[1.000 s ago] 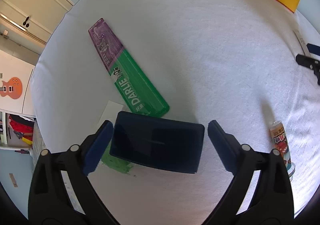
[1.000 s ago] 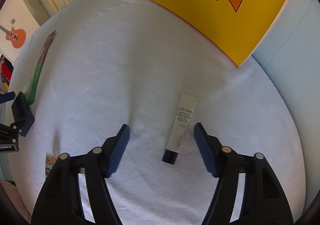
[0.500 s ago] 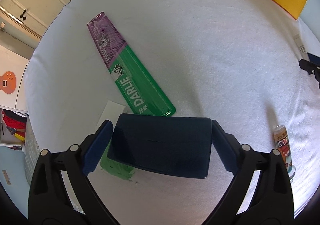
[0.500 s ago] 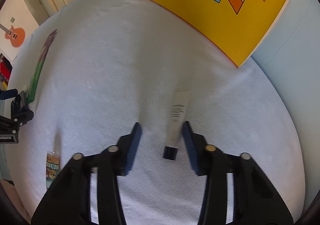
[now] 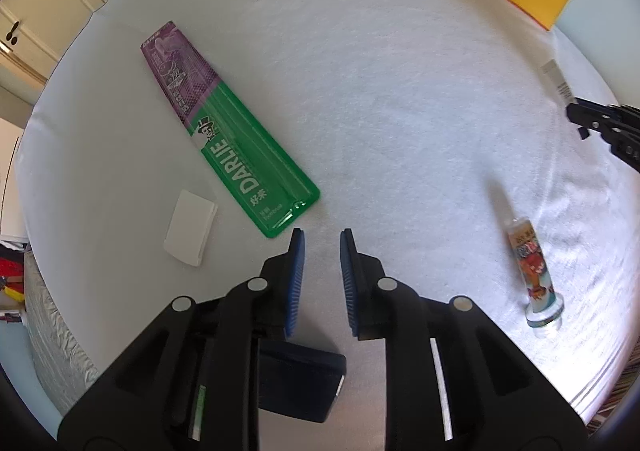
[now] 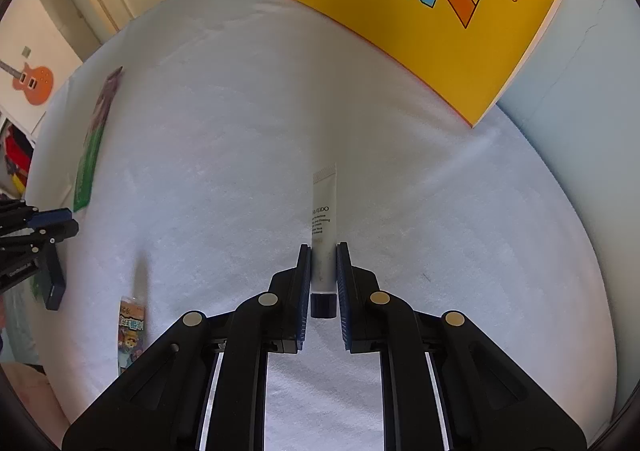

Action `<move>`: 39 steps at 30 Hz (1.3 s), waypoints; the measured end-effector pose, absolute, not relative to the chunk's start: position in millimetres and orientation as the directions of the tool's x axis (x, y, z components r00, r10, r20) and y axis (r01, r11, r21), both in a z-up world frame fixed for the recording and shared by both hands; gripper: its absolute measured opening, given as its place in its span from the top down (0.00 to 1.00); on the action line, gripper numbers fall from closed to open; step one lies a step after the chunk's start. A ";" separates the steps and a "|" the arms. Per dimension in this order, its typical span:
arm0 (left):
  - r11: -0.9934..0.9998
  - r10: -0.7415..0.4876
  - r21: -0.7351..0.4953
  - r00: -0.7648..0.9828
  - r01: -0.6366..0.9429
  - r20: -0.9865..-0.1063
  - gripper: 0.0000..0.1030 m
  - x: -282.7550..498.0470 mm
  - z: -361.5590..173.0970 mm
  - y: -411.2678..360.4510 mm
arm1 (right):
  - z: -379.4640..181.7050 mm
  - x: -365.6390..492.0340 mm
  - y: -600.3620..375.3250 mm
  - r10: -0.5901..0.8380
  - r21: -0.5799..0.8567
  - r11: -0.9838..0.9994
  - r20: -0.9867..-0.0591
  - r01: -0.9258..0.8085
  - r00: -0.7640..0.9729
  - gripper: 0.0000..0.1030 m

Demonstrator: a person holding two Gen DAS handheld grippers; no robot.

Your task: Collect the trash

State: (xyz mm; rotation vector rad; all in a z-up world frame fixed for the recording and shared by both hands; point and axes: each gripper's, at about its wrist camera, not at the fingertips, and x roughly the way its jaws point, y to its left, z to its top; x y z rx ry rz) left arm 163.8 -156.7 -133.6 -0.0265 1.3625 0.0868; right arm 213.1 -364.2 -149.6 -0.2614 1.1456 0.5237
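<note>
Both grippers have closed since the earlier frames. Left gripper point(image 5: 322, 251): jaws drawn narrow with nothing between the pads; the dark blue box point(image 5: 300, 387) that lay between them has dropped to below and behind the fingers, partly hidden by the left finger. The right-wrist view shows it on edge under that gripper, whether touching cannot be told.

On the white sheet point(image 5: 400, 91), left to right in the left-wrist view: small white card point(image 5: 191, 227); green and purple toothbrush pack point(image 5: 228, 155), long axis running diagonally from upper left down toward the left fingertips, near corner just beside them; small printed tube point(image 5: 534, 269) well apart to the right.

Right gripper point(image 6: 323, 279): clamped on the white cosmetic tube point(image 6: 325, 227), pads gripping its lower body just above the dark cap. Tube's long axis points straight ahead along the fingers, crimped end away.

Judgement: right hand holds its item and is ready to lift; the left must reopen, with the toothbrush pack nearest ahead.

Yellow book point(image 6: 440, 11) leans at the far edge.
</note>
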 end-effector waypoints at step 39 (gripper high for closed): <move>0.977 -0.012 -0.045 0.155 -0.210 -0.988 0.06 64.0 -115.0 -85.9 | -156.8 189.6 -347.3 0.220 -0.009 0.834 -0.911 -0.551 0.349 0.22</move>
